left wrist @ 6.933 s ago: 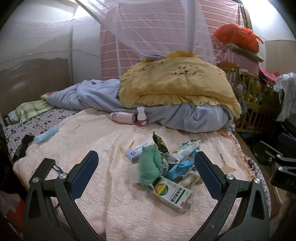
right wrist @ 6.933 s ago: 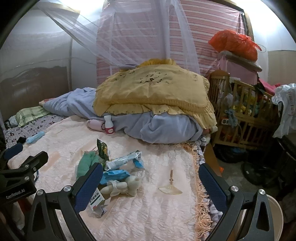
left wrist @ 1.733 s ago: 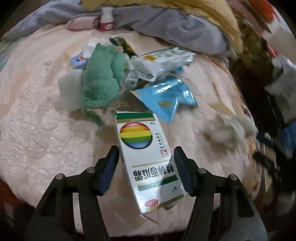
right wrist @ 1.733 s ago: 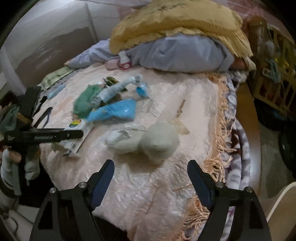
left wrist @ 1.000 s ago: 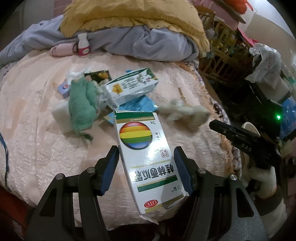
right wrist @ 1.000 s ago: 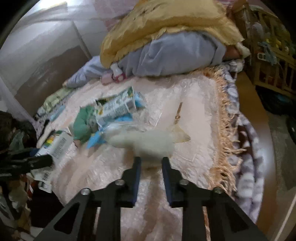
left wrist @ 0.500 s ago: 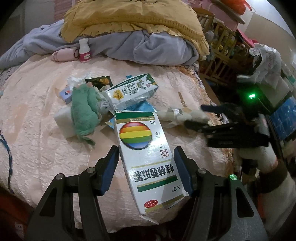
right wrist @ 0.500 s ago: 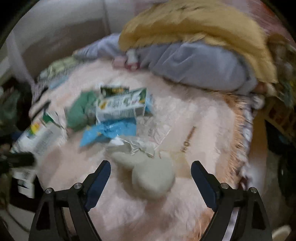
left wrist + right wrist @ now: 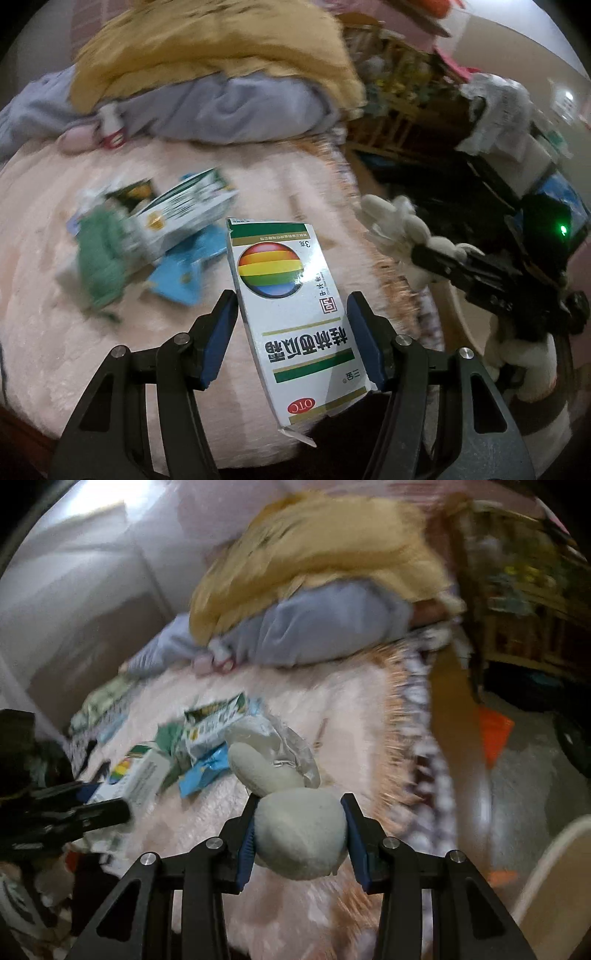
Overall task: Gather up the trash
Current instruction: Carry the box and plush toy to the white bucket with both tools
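Note:
My left gripper (image 9: 291,299) is shut on a white medicine box (image 9: 280,266) with a rainbow ball on it, held above the pink bed cover (image 9: 74,350). My right gripper (image 9: 300,805) has a soft grey-white wad (image 9: 299,834) between its pads; its jaws are closing and press on it. A crinkled clear wrapper (image 9: 291,746) hangs off the wad's far end. In the left wrist view the right gripper (image 9: 443,266) holds the wad (image 9: 399,225) out past the bed's fringed edge. On the cover lie a green cloth (image 9: 99,269), a green-white packet (image 9: 181,218) and a blue wrapper (image 9: 181,277).
A yellow pillow and grey quilt (image 9: 229,103) are piled at the bed's head, with a small bottle (image 9: 110,129) beside them. A wooden crib (image 9: 399,74) stands right of the bed. A pale curved rim (image 9: 546,867) shows on the floor at lower right.
The right gripper was open around the grey wad on the bed; now its pads press on it and it is lifted off toward the bed's right edge. The left still holds the box.

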The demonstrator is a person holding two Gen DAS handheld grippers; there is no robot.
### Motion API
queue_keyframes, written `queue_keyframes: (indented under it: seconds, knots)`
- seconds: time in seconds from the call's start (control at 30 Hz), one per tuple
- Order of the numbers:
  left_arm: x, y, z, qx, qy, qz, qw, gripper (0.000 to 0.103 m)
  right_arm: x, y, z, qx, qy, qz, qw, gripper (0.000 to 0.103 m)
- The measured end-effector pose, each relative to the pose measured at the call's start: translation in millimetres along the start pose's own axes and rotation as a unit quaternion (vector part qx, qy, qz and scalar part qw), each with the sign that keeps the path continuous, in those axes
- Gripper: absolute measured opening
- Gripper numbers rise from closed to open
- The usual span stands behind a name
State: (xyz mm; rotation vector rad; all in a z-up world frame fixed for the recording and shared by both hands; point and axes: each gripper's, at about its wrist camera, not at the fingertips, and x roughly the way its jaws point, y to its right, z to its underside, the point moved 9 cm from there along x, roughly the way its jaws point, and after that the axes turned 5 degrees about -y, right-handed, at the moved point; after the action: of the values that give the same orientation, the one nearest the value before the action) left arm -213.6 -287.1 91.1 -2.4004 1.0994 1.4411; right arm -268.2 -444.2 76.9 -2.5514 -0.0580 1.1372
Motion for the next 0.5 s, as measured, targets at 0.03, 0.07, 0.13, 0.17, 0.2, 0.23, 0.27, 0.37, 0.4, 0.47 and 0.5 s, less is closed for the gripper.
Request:
queue_keyframes:
  seconds: [0.03, 0.07, 0.13, 0.17, 0.2, 0.23, 0.27, 0.37, 0.4, 0.47, 0.5]
  knots:
    - [1, 11, -3, 0.009, 0.001, 0.005, 0.9999, 0.060, -9, 6, 2, 0.006, 0.005, 0.006, 1.000, 0.041]
    - [3, 23, -6, 0.018, 0.000, 0.010, 0.9998, 0.060, -21, 15, 6, 0.014, 0.011, 0.018, 1.000, 0.041]
    - [9, 43, -9, 0.034, -0.004, 0.020, 0.9992, 0.060, -40, 32, 13, 0.023, 0.017, 0.046, 0.999, 0.041]
    - [12, 53, -11, 0.042, -0.006, 0.024, 0.9988, 0.060, -51, 43, 17, 0.031, 0.023, 0.062, 0.997, 0.041]
    - [15, 64, -12, 0.049, -0.008, 0.029, 0.9983, 0.060, -61, 52, 21, 0.041, 0.028, 0.068, 0.996, 0.041]
    - [19, 76, -14, 0.057, -0.010, 0.031, 0.9978, 0.060, -72, 65, 28, 0.058, 0.031, 0.072, 0.995, 0.041]
    - [23, 88, -15, 0.067, -0.012, 0.034, 0.9971, 0.060, -78, 74, 33, 0.069, 0.031, 0.077, 0.994, 0.041]
    - [35, 117, -17, 0.091, -0.017, 0.040, 0.9949, 0.060, -98, 107, 50, 0.099, 0.036, 0.105, 0.989, 0.041]
    - [39, 128, -18, 0.102, -0.018, 0.041, 0.9937, 0.060, -103, 115, 54, 0.107, 0.037, 0.108, 0.988, 0.041]
    - [45, 147, -18, 0.121, -0.022, 0.044, 0.9915, 0.060, -115, 132, 65, 0.123, 0.041, 0.117, 0.985, 0.041]
    - [49, 157, -18, 0.131, -0.024, 0.047, 0.9900, 0.060, -120, 139, 71, 0.130, 0.042, 0.120, 0.983, 0.042]
